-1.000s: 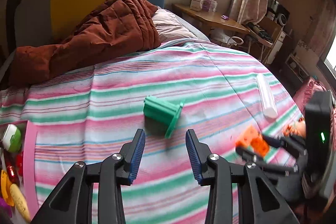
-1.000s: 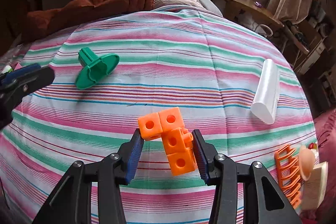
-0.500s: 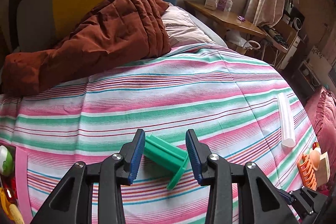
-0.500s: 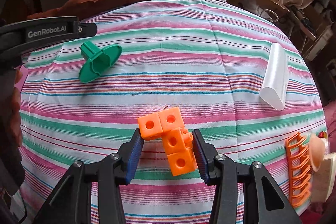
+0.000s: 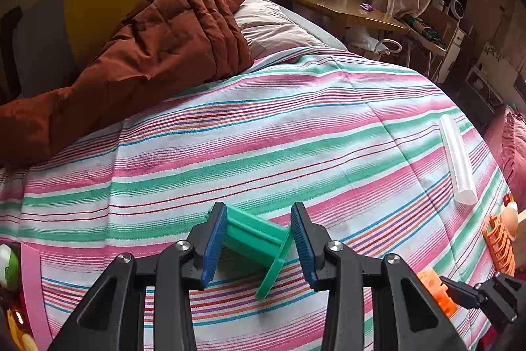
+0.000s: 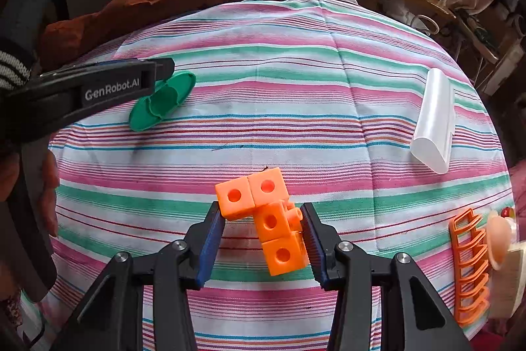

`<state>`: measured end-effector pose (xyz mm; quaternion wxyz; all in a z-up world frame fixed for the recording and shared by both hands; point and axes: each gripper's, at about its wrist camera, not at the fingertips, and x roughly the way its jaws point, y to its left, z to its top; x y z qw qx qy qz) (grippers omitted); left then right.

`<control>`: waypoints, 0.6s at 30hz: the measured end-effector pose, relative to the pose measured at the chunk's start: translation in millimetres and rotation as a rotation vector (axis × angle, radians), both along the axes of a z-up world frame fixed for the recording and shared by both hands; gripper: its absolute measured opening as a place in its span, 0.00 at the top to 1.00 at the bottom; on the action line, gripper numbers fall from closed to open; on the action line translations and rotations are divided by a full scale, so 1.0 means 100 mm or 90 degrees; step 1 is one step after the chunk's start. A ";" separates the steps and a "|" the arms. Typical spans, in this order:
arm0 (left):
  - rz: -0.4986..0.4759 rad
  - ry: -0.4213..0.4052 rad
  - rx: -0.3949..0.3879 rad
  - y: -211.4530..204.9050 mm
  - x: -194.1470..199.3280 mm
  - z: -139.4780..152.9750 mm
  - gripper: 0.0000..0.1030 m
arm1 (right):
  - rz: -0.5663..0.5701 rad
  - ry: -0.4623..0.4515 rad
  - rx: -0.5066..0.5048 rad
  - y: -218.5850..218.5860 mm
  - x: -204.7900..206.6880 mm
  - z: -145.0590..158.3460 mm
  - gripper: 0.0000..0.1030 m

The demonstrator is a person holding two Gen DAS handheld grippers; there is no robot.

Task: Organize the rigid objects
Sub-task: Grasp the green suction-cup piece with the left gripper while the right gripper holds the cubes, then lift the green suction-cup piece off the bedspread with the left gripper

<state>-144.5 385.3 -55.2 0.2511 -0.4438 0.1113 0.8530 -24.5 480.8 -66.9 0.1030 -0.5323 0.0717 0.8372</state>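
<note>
A green plastic spool with a round flange [image 5: 254, 240] lies on its side on the striped bedspread [image 5: 279, 134]. My left gripper [image 5: 259, 240] is open with a finger on each side of its ribbed body; it also shows in the right wrist view [image 6: 154, 73] over the green flange [image 6: 164, 99]. My right gripper [image 6: 263, 239] is shut on a cluster of orange linking cubes [image 6: 266, 216], held above the bedspread [image 6: 296, 87]. The cubes also show in the left wrist view [image 5: 437, 290].
A white translucent tube [image 6: 434, 117] lies at the right of the bed. An orange rack [image 6: 470, 265] and a peach-coloured toy [image 6: 499, 239] sit at the right edge. A brown quilt [image 5: 138, 55] and pillow [image 5: 273, 25] lie at the head. A pink-edged bin of toys [image 5: 29, 278] sits at the left.
My left gripper has moved forward and down until its open fingers straddle the green spool. My right gripper has kept hold of the orange cubes and shifted little.
</note>
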 end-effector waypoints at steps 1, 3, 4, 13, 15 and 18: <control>-0.004 0.000 0.001 -0.02 0.03 0.00 0.61 | 0.000 0.001 -0.001 -0.01 0.01 0.01 0.54; -0.010 -0.001 0.000 -0.08 0.08 -0.01 0.61 | 0.000 0.002 -0.003 -0.01 0.02 0.02 0.54; -0.011 -0.004 0.004 -0.10 0.09 -0.02 0.61 | 0.000 0.002 -0.003 -0.01 0.01 0.02 0.54; -0.010 0.006 -0.005 -0.30 0.22 -0.01 0.61 | 0.001 0.005 -0.005 -0.02 0.00 0.03 0.54; -0.008 0.006 -0.004 -0.31 0.23 -0.02 0.61 | 0.000 0.007 -0.006 -0.02 0.01 0.03 0.54; -0.004 -0.009 -0.010 -0.32 0.24 -0.09 0.61 | -0.001 0.010 -0.007 -0.02 0.01 0.04 0.54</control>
